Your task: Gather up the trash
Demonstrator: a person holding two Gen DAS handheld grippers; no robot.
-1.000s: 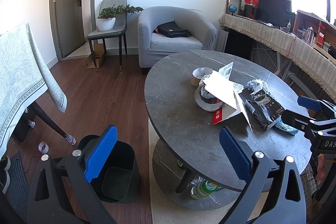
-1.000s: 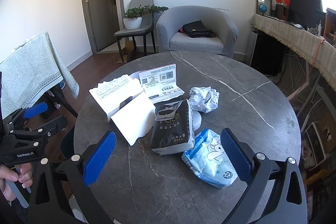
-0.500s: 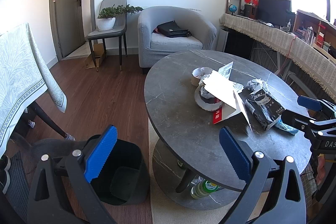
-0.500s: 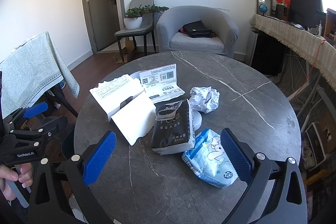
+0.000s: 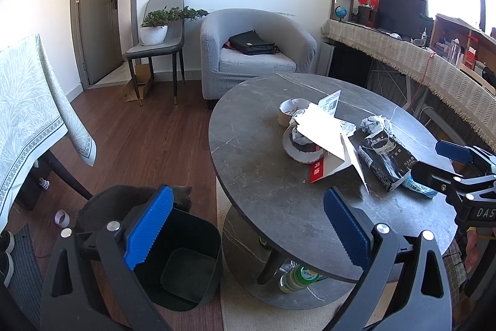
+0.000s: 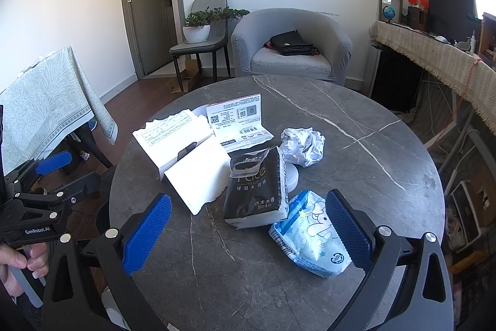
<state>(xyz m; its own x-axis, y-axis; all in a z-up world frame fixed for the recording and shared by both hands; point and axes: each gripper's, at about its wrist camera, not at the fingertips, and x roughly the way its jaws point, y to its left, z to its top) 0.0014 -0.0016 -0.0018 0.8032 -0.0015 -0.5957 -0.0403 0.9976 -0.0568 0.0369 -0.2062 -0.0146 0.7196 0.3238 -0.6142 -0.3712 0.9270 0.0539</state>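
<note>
Both claws agape, cat [image 5: 124, 200] seemingly behind bin [image 5: 186, 266]

Greys, blacks and blues

Grey marbled counter [image 6: 356, 176]; black tissue pack [image 6: 255, 191]; blue-white cartoon packet [image 6: 310, 234]; black bin [image 5: 186, 262]; grey cat [image 5: 117, 200].

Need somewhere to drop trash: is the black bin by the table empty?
Apparently empty: the black bin shows a bare bottom; the left gripper hides part.

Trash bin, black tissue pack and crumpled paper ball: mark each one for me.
trash bin [image 5: 198, 241], left wrist view, on its far inner wall.
black tissue pack [image 6: 255, 191], right wrist view, on the printed front face.
crumpled paper ball [image 6: 303, 145], right wrist view, on the middle of the wad.
</note>
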